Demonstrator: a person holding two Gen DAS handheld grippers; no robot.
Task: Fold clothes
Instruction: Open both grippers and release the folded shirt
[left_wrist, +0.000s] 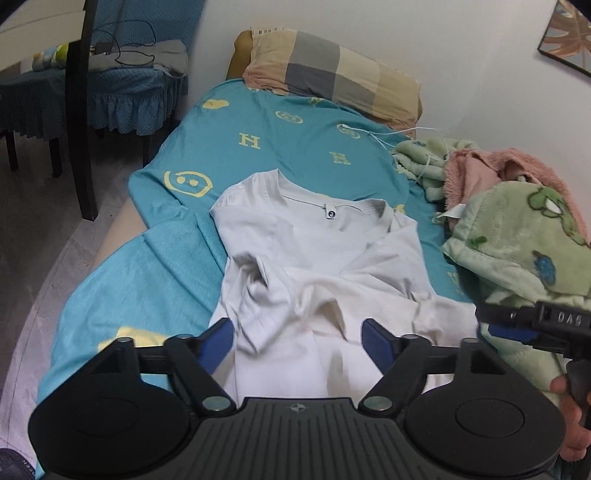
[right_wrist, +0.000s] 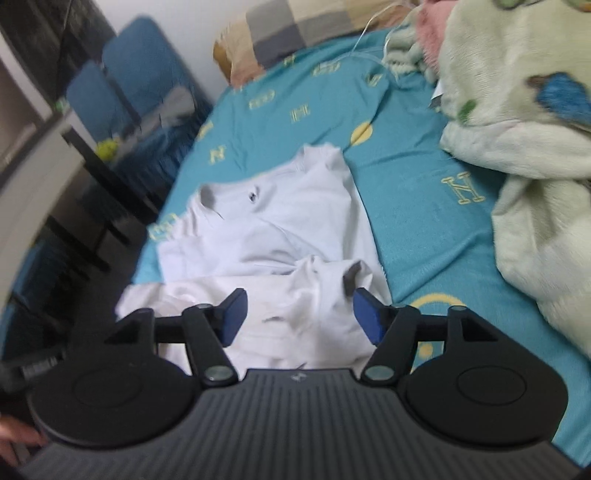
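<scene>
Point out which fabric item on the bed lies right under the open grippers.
The white T-shirt, crumpled on the teal sheet; the green blanket is heaped aside.

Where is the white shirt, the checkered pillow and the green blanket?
white shirt (left_wrist: 295, 240): left wrist view, on its chest below the collar.
checkered pillow (left_wrist: 332, 70): left wrist view, on its grey and tan squares.
green blanket (left_wrist: 517, 240): left wrist view, on its fluffy front fold.

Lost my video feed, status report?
Left gripper open, right gripper open. White T-shirt crumpled, unfolded. Green blanket close beside it.
</scene>
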